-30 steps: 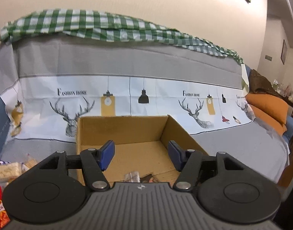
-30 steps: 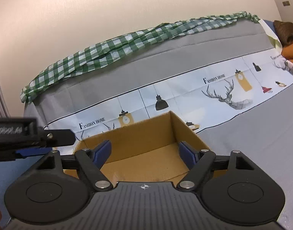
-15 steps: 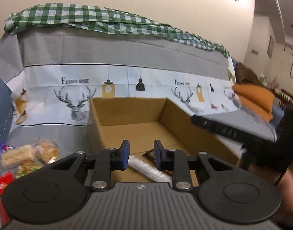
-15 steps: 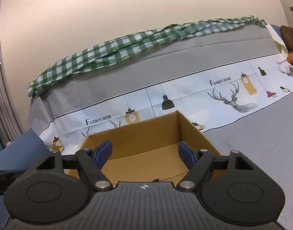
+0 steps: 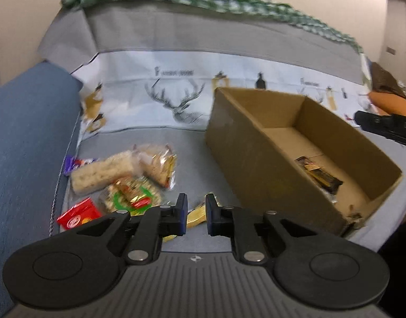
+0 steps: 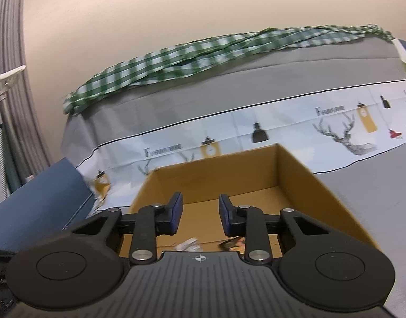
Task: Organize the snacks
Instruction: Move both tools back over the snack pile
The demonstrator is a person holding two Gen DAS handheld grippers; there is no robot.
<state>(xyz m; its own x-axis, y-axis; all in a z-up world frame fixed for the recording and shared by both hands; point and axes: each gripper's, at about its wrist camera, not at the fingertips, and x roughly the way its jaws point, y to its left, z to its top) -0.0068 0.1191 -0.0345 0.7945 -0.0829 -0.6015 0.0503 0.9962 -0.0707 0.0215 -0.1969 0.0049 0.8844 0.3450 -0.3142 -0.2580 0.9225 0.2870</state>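
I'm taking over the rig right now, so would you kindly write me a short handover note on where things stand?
Left gripper: empty, fingers a narrow gap apart, over the gold wrapper at the near edge of the snack pile.
Right gripper: open, empty, above the cardboard box.
Done: a dark bar and a few wrappers already lie in the box.
Left: the pale rice bar, clear bun packet, green-ring packet, red packet and purple packet lie on the grey cover left of the box.

Wrapped snacks (image 5: 123, 182) lie piled on grey cloth, left of the open cardboard box (image 5: 258, 164).
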